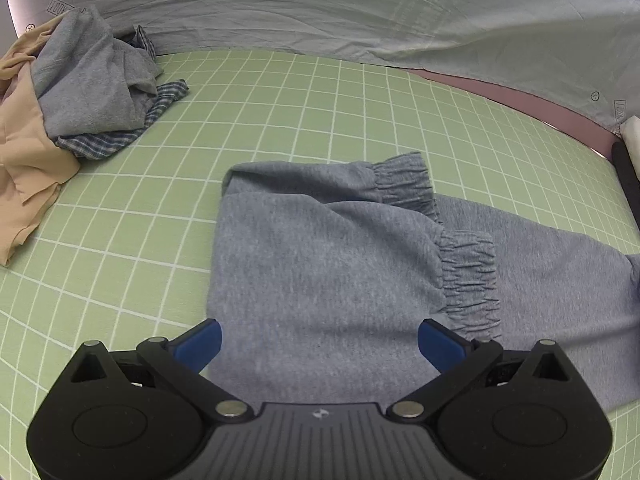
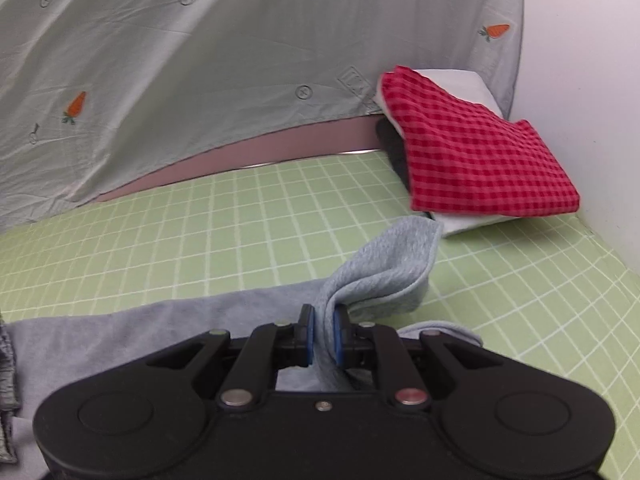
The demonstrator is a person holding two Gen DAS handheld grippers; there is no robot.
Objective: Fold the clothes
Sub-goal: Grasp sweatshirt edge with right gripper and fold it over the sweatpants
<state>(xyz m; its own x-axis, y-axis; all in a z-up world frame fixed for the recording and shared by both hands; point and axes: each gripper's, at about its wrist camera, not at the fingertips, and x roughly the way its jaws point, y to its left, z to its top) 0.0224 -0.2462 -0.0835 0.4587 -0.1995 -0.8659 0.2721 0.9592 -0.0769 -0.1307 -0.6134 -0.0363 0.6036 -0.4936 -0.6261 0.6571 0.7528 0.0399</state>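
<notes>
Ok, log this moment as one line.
step: folding grey sweatpants | left gripper: open above pants | right gripper: shut on pants edge, lifted | unfolded pile: waiting

We pinch the grey garment's edge

Our right gripper [image 2: 324, 334] has its blue pads clamped on a raised fold of the grey garment [image 2: 384, 272] above the green grid mat [image 2: 200, 232]. Beyond lie a red checked cloth [image 2: 480, 160] on white folded items and a carrot-print sheet [image 2: 200, 60].
</notes>
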